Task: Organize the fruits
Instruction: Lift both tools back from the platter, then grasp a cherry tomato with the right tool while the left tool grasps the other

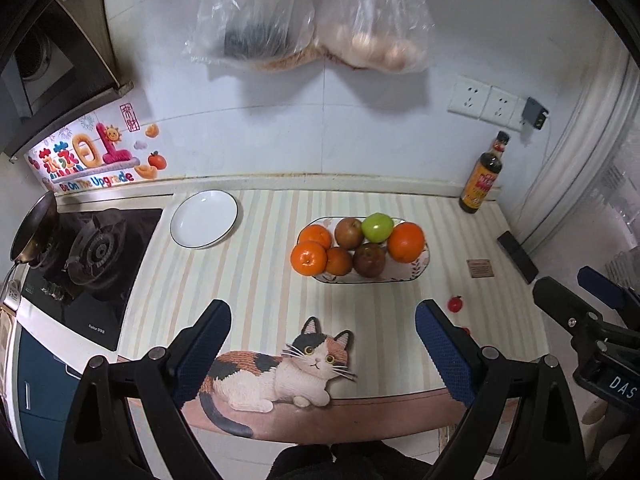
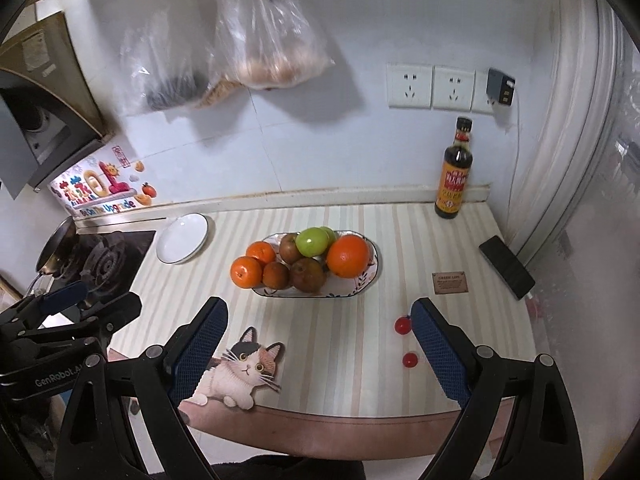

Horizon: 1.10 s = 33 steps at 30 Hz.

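An oval patterned dish (image 1: 421,267) (image 2: 362,286) in the middle of the striped counter holds several oranges (image 1: 405,242) (image 2: 347,256), brownish-red apples (image 1: 369,259) (image 2: 307,275) and a green apple (image 1: 377,227) (image 2: 311,241). An empty white plate (image 1: 204,219) (image 2: 183,239) lies to its left by the stove. Two cherry tomatoes (image 1: 455,303) (image 2: 402,325) lie loose on the counter, right of the dish. My left gripper (image 1: 324,306) hangs open and empty above the counter's front edge. My right gripper (image 2: 319,304) is beside it, also open and empty.
A dark sauce bottle (image 1: 482,176) (image 2: 454,172) stands at the back right, and a black phone (image 1: 517,257) (image 2: 506,266) lies by the right wall. On the left is a gas stove (image 1: 92,256) with a pan (image 1: 32,232). Plastic bags (image 1: 372,28) hang on the wall.
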Each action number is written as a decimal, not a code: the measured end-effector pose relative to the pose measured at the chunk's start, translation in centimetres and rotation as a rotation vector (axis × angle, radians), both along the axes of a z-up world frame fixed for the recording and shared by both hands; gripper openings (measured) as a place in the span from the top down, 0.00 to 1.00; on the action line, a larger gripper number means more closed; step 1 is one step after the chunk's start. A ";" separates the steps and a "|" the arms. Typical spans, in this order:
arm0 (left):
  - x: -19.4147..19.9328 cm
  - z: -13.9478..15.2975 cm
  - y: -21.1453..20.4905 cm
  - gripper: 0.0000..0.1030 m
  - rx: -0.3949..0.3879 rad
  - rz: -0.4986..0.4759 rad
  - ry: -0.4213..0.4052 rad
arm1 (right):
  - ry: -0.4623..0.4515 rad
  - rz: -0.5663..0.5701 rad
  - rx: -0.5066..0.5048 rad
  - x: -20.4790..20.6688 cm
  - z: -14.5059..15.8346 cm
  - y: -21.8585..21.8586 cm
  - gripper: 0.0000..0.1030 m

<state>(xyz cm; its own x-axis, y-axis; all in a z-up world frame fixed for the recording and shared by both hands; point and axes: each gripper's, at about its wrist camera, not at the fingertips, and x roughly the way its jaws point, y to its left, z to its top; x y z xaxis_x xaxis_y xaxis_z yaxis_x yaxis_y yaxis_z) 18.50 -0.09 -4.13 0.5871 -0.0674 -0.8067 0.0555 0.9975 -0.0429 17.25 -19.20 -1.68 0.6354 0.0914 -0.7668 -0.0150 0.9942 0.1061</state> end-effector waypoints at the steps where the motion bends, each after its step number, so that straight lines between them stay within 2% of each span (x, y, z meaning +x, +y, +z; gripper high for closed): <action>1: -0.3 0.2 0.0 0.08 -0.004 -0.001 -0.006 | -0.004 0.001 -0.002 -0.4 0.3 0.1 0.08; 8: -2.2 1.0 -0.2 0.08 -0.008 -0.003 -0.026 | -0.022 0.006 -0.008 -2.3 1.4 0.3 0.08; 21: -3.0 1.5 0.0 0.08 -0.009 0.010 -0.037 | -0.015 0.006 0.014 -2.9 1.2 -0.2 0.08; 24: -2.7 1.4 -0.1 0.08 -0.014 0.008 -0.035 | -0.002 -0.011 0.043 -2.6 0.8 -0.9 0.03; 25: -2.4 1.3 -0.2 0.06 -0.022 0.004 -0.032 | 0.009 -0.023 0.063 -2.3 0.5 -1.5 0.03; 26: -2.0 1.0 -0.2 0.00 -0.033 -0.001 -0.022 | 0.021 -0.037 0.079 -2.0 0.1 -2.1 0.03; 31: 0.8 -0.7 -1.3 0.00 -0.017 0.009 -0.013 | 0.096 -0.144 0.103 0.1 -3.6 -6.3 0.03; 33: 2.6 -2.3 -2.3 0.00 0.012 0.014 0.008 | 0.144 -0.195 0.114 1.2 -6.3 -8.6 0.03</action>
<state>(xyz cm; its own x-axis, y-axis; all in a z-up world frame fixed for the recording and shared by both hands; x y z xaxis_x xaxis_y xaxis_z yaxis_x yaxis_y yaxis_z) 21.08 -2.41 -6.45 0.5815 -0.0494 -0.8120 0.0412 0.9987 -0.0312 18.48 -27.81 -8.03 0.5342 0.0686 -0.8425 0.1991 0.9585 0.2043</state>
